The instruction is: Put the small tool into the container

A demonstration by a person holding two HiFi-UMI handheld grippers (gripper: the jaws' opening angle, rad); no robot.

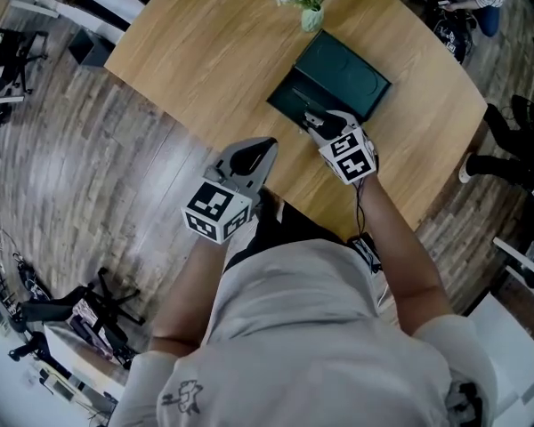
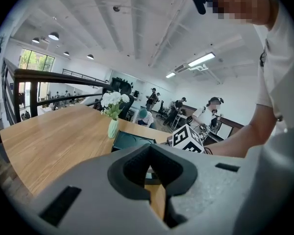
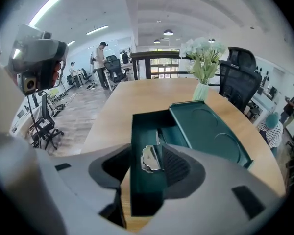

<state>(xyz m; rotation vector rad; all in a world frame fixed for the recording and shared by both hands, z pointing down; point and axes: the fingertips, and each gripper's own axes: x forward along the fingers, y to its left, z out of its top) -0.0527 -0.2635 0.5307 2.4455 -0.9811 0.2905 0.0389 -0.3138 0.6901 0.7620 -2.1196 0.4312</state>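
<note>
My right gripper (image 3: 148, 166) hangs over the open compartment of the dark green container (image 1: 347, 78), pointing steeply down, with its jaws spread wide. The small tool (image 3: 151, 159), a silvery metal piece, sits between them inside that compartment. In the right gripper view its long axis runs away from me, along the length of the compartment and roughly in line with my jaws. The broad, rounded end is nearest me, and a thin strip reaches towards the far end, where the container's flat top with two pressed circles begins. The tool is not centred between the jaws: it sits just beside the ribbed pad (image 3: 176, 165) on the right of that view, well apart from the other pad. I cannot tell whether it touches that pad or lies flat on the green floor. My left gripper (image 2: 150, 173) is held nearer the table's edge, short of the container, with its jaws drawn together and nothing between them. The container rests on the round wooden table (image 1: 196, 52), and just beyond it stands a pale green vase of white flowers (image 1: 311, 12).
</note>
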